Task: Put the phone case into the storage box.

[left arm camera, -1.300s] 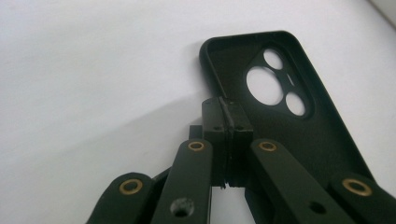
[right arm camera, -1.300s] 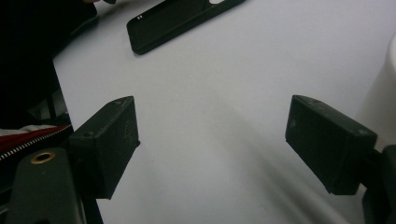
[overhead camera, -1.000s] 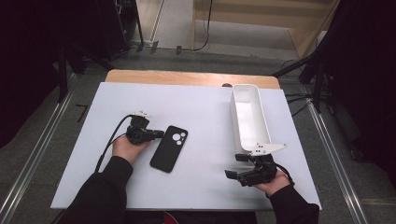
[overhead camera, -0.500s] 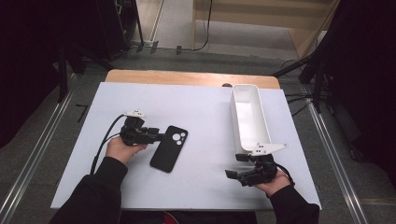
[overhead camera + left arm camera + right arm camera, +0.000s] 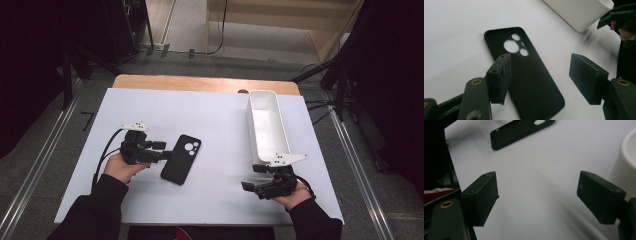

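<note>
Setting: recording lab or studio | Evidence: white-topped table ringed by dark stands and metal floor rails | cables trail over grey floor beyond far edge | black surroundings

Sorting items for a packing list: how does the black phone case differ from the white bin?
The flat black phone case is thin and lies near the table's middle; the long white plastic bin is tall-walled, bigger, and stands toward the right edge. The case has round camera cut-outs; the bin's walls look plain. Both lie open side up and look empty.
</note>
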The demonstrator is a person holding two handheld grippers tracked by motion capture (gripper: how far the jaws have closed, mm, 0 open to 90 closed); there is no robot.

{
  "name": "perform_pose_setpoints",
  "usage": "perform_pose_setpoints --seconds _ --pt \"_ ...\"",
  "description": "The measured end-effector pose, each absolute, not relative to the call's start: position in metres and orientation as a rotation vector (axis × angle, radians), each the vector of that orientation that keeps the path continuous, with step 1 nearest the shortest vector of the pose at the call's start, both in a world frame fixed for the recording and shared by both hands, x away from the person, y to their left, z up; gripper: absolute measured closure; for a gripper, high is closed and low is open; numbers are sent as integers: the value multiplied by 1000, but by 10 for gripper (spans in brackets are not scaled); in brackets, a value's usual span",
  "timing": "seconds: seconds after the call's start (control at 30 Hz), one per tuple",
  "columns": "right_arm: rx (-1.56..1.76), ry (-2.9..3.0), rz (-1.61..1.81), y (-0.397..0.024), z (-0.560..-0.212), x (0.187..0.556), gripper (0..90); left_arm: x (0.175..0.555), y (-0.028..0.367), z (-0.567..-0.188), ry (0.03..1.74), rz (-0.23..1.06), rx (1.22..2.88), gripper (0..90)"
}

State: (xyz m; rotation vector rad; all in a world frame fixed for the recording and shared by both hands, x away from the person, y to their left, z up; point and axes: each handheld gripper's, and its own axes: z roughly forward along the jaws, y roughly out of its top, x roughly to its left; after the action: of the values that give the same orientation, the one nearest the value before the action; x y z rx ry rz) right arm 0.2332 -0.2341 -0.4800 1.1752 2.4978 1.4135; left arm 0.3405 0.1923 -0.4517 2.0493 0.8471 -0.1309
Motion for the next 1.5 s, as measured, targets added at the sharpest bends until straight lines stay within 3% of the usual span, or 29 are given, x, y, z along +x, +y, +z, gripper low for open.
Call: perform_pose_setpoints --seconds 0.1,0.97,1.5 --pt "1178 2498 1413 -234 -480 233 156 335 194 -451 838 -132 2054 306" --pt "1187 2489 1403 -235 -481 233 155 286 208 -459 799 -121 2099 304" --pt "1206 2475 1381 -244 -481 230 156 278 219 -462 825 -119 2116 304"
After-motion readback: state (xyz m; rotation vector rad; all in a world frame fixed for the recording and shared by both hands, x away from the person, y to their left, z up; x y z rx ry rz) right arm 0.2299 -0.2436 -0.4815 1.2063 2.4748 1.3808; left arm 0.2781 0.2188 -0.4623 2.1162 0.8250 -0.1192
